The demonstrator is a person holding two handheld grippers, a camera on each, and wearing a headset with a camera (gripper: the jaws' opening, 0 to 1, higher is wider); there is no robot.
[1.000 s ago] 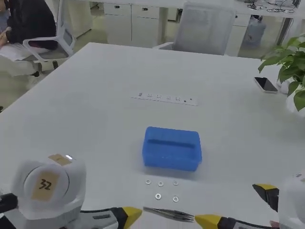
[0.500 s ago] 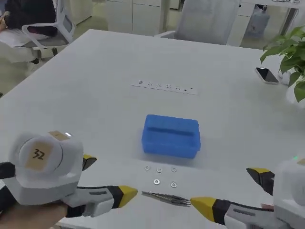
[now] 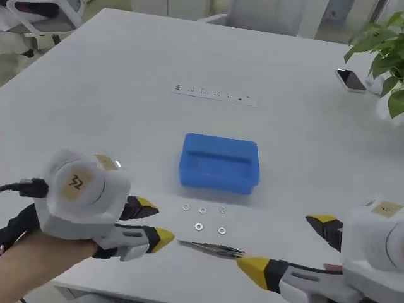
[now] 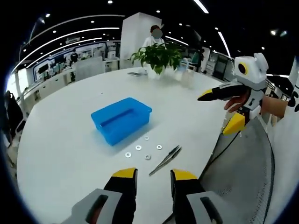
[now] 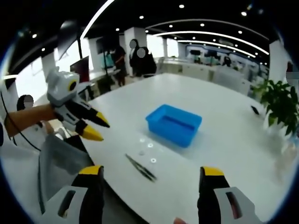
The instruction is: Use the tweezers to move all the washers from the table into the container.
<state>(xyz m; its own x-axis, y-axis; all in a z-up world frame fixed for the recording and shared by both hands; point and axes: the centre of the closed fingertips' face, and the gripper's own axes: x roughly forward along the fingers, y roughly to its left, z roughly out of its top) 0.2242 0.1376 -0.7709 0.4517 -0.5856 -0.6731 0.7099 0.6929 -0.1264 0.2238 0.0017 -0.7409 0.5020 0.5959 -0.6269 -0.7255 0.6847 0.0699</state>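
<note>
Looking down from the head view: five washers (image 3: 199, 226) lie on the white table (image 3: 113, 82) just below centre frame, three in a row and two beneath. Each is a small, flat, silvery ring with a hole through it. None touches its neighbour.

The blue container (image 3: 219, 163), a rectangular open-topped tub, sits just above the washers at mid-frame, near them but apart. I cannot make out its contents.

The tweezers (image 3: 208, 248) are slim, dark grey metal. They lie flat on the table below the washers, slanted, near the table's front edge.

The left gripper (image 3: 158, 221) is at lower left, held in a hand, its yellow-tipped tongs a little apart and holding nothing. Its tips are just left of the tweezers, not touching.

The right gripper (image 3: 279, 242) is at lower right with its tongs spread wide, empty. Its nearer tip is just right of the tweezers.

In the left gripper view the tweezers (image 4: 166, 159) lie just above the tips, with the washers (image 4: 138, 148) and container (image 4: 122, 119) beyond.

In the right gripper view the tweezers (image 5: 140, 168) lie between the spread tongs.

A power strip (image 3: 211, 96) lies upper centre. A phone (image 3: 351, 80) and a plant (image 3: 379, 50) are at upper right.
</note>
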